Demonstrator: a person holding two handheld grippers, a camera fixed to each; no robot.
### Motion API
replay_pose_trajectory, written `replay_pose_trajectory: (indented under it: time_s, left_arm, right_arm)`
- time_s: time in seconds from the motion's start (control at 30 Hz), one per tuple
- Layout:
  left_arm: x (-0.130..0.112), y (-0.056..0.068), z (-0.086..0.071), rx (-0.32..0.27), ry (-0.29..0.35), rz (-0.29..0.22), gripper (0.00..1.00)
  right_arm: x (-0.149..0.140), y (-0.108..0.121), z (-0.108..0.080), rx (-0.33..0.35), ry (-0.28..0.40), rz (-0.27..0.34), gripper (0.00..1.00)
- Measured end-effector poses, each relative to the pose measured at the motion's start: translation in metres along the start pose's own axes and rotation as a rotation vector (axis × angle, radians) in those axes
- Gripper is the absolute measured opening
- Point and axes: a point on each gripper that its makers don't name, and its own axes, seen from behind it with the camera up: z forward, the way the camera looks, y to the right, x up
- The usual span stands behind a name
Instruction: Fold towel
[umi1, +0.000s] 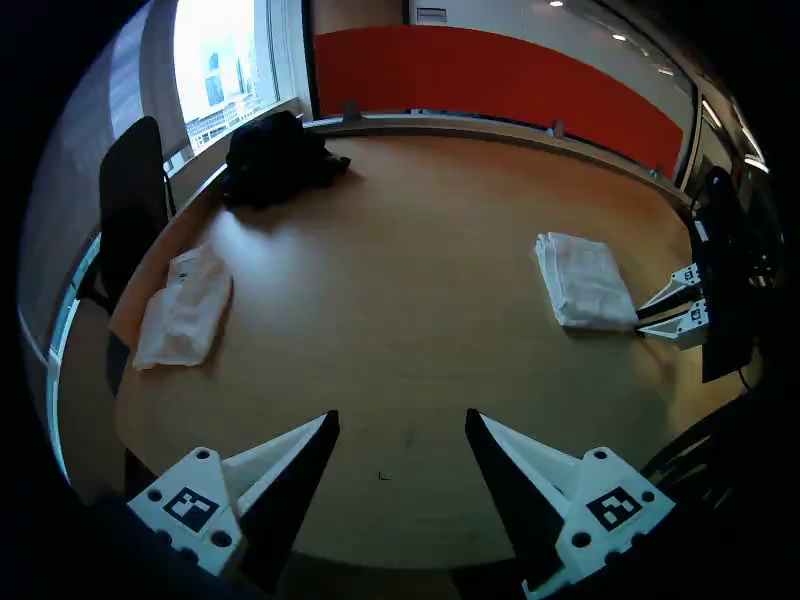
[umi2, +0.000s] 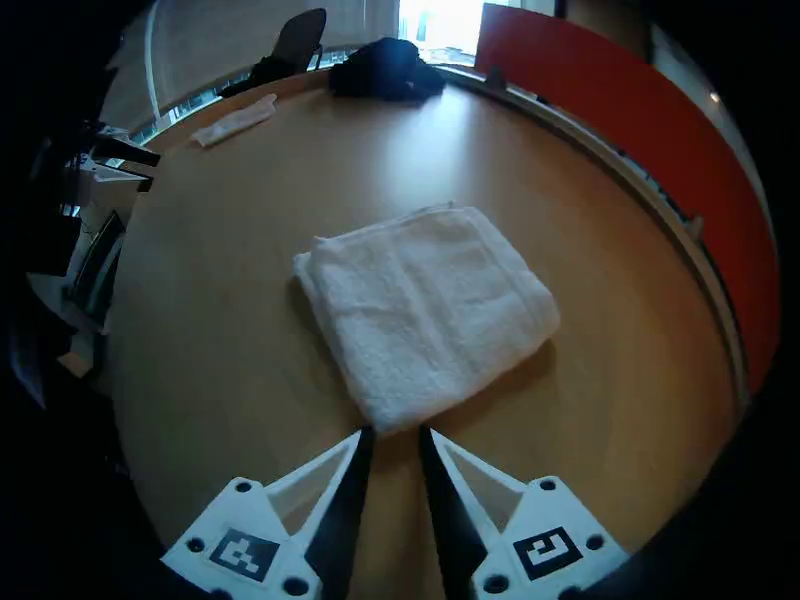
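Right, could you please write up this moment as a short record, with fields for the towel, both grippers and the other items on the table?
Surface: wooden table
Towel: white towel, folded into a thick rectangle, lying flat
Right gripper: right gripper narrowly open, tips at the towel's near corner, gripping nothing
Left gripper: left gripper wide open over bare table, holding nothing
Other items: second white cloth by the table's edge; black bag on the table near the window
Task state: towel looks already folded

Wooden table (umi1: 400, 300), black bag perhaps (umi1: 275, 155), red panel (umi1: 500, 75), dark chair (umi1: 130, 200)
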Motion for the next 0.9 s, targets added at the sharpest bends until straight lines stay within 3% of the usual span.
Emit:
replay_pose_trajectory:
  time_s: [0.37, 0.7, 0.9]
  left_arm:
    - [-0.002, 0.004, 0.000, -0.006, -0.004, 0.006, 0.94]
    - [-0.003, 0.006, 0.001, -0.016, -0.001, 0.009, 0.94]
    - [-0.001, 0.005, 0.002, -0.018, 0.008, 0.014, 0.94]
  right_arm:
    - [0.001, 0.001, 0.001, -0.019, 0.016, 0.016, 0.03]
    - [0.014, 0.006, -0.006, -0.036, 0.056, 0.018, 0.02]
    - [0.040, 0.014, -0.021, -0.059, 0.103, 0.000, 0.01]
